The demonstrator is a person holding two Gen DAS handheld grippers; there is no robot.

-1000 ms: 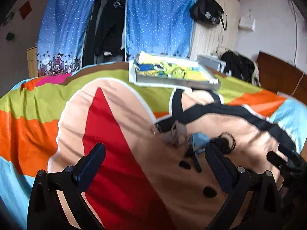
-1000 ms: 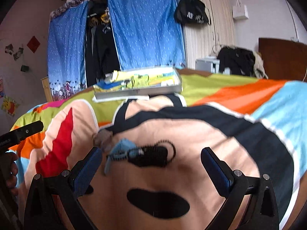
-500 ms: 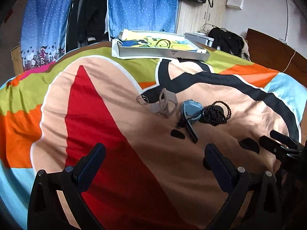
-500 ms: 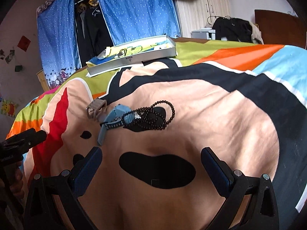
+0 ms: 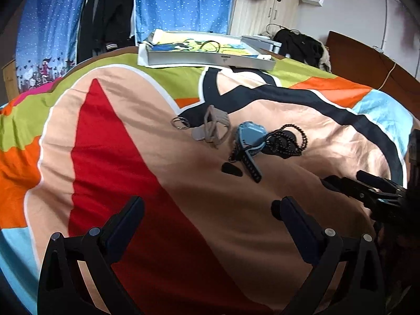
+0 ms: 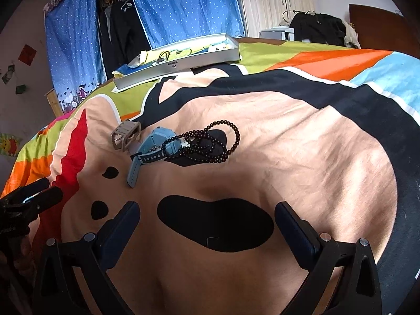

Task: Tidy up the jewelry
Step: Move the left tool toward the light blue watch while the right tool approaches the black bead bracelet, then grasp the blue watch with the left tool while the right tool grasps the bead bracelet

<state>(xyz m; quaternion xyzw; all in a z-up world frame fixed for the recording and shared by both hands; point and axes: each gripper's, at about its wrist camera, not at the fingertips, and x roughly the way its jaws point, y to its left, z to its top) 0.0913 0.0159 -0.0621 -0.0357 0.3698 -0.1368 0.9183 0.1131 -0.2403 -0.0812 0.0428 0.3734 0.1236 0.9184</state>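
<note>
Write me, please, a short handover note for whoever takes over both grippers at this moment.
Left gripper: open, empty, above the colourful cartoon bedspread.
Right gripper: open, empty, short of the jewelry.
Loose on the bedspread, in a cluster: thin metal rings, beige strap watch, blue plastic watch, dark beaded bracelet draped partly over the blue watch.
The shallow grey box sits at the far edge of the bed; it already holds some items, too small to identify.
Done: no loose piece picked up yet.
Left: probably move each loose piece to the box.
</note>
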